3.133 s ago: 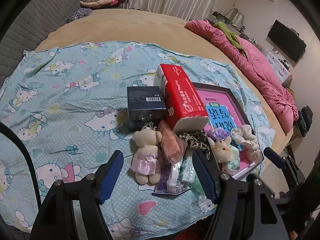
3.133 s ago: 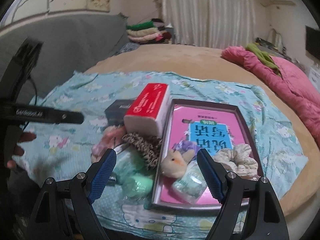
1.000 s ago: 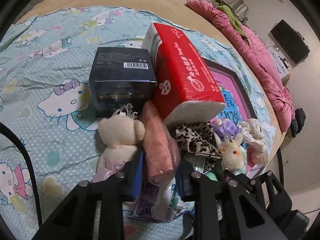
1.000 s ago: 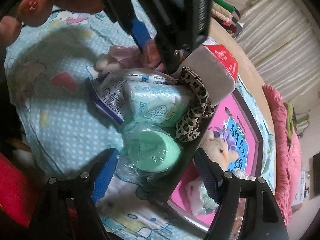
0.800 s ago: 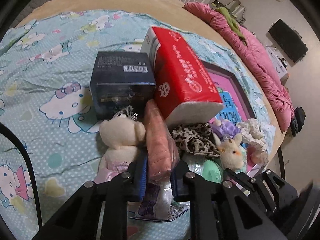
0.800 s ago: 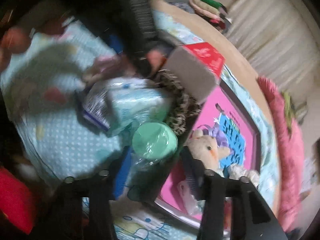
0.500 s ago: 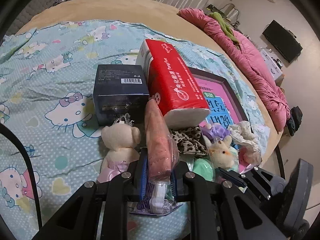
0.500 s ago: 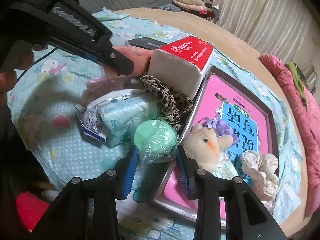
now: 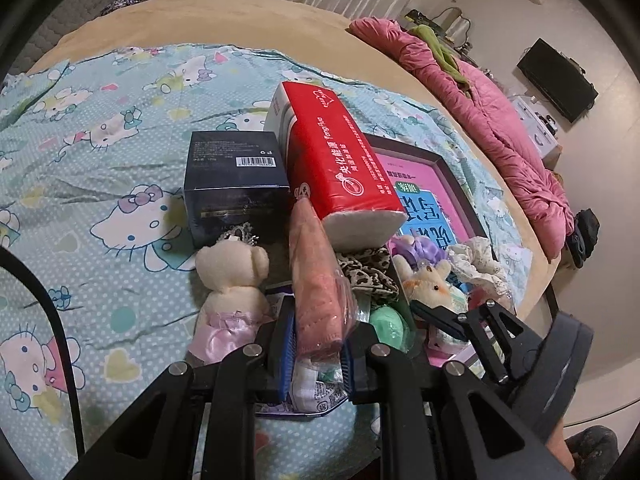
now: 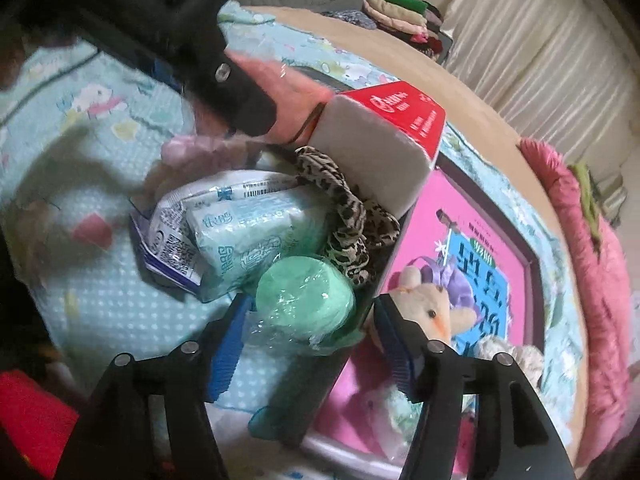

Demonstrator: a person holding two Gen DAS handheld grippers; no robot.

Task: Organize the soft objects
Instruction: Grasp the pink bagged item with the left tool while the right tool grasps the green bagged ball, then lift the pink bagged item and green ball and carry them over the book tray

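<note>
**Both tools loaded, tissue pack looks ready to tip**

Left tool [image 9: 316, 344] is clamped narrow on the pink wrapped roll [image 9: 316, 276], which sticks up and away, its far end right against the red tissue pack [image 9: 336, 152]. Right tool [image 10: 308, 332] has its fingers closed in on the green wrapped bundle [image 10: 306, 300], near edge of the pile on the bed, just left of the pink tray [image 10: 472, 216].

My worries:
- The tissue pack leans over the leopard scrunchie [image 10: 352, 216]. Drag the pink roll out sideways and I reckon it topples.
- The green bundle's plastic looks slippery and loose, so the grip may hold only film and slide off.
- The two tools are close together; lifting both at once could knock them.
- The teddy bear [image 9: 232, 280] sits touching the left tool and might get dragged.
</note>
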